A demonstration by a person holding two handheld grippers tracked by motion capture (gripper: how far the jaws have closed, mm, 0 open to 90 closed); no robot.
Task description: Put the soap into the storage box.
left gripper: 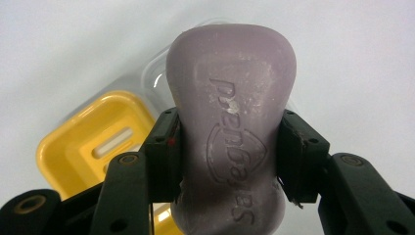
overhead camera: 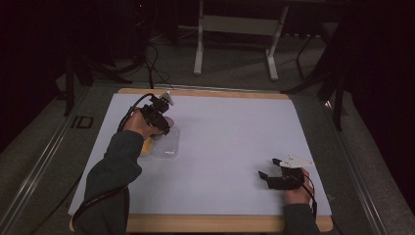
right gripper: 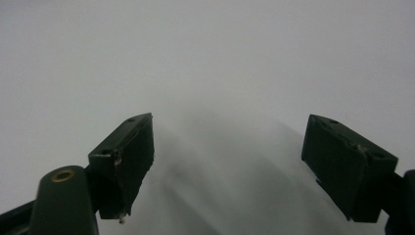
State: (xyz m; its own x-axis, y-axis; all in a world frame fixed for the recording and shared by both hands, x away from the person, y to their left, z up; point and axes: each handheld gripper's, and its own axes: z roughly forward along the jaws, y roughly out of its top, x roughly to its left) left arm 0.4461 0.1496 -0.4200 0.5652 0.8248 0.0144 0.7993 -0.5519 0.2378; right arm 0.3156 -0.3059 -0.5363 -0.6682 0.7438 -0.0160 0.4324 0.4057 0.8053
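Nearest, at the lower middle of the left gripper view: left gripper (left gripper: 227, 156) clamped across the waist of a mauve soap bar (left gripper: 230, 127), jaws pressing both narrow sides, embossed lettering facing the camera. Just behind, at lower left of that view: yellow soap dish (left gripper: 93, 147) with a slotted floor, sitting in a clear plastic tray (left gripper: 156, 73) on the white table (left gripper: 352, 58). Probably a placing step: best to hold the bar level, centre it over the yellow recess, lower until seated, and only then loosen the grip. In the high view, lower right: right gripper (overhead camera: 270, 169) resting on the table, jaws spread wide, nothing between them, well apart from the dish at centre left.
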